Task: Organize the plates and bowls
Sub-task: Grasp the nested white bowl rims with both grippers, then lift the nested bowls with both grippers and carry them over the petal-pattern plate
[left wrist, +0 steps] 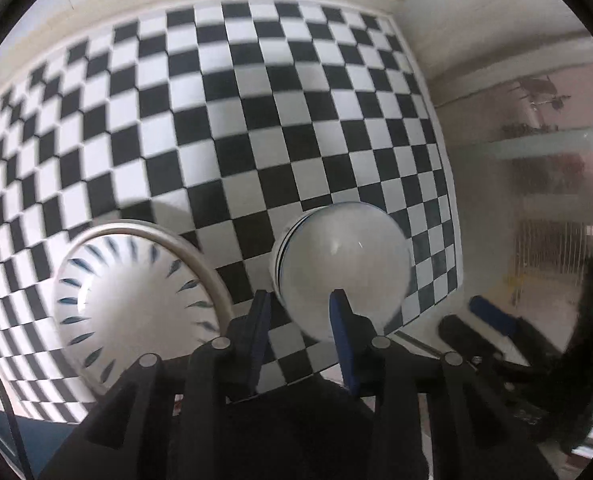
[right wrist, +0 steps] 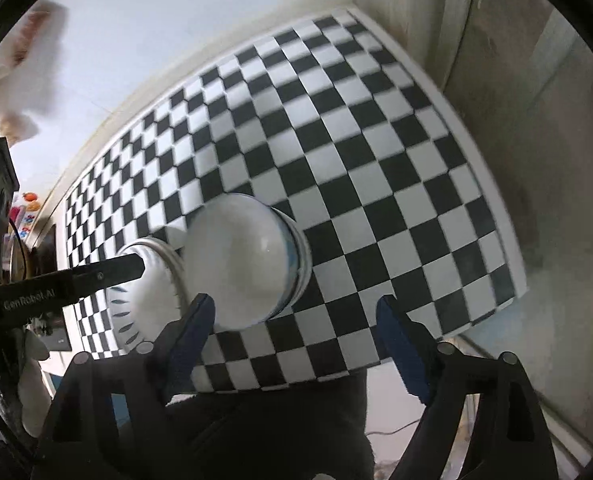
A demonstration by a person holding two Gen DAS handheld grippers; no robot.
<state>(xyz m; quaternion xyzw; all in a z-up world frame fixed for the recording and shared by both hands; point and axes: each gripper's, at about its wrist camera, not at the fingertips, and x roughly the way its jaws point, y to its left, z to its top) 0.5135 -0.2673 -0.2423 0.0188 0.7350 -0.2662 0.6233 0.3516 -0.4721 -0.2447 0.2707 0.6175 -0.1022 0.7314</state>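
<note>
Bowls (left wrist: 340,268) (left wrist: 136,300) are sitting side by side near us on the checkered desk (left wrist: 256,120). We are hovering left tongs (left wrist: 300,312) slightly parted, right tongs (right wrist: 296,320) wide, both empty; clipping a rim could tip one.

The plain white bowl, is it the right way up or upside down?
Upside down. The plain white bowl shows its rounded underside as a dome, its blue-lined rim down on the checkered tabletop.

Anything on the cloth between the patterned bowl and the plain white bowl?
No. In the left wrist view, only bare checkered cloth separates the patterned bowl from the plain white bowl; the right wrist view overlaps them, hiding the gap.
</note>
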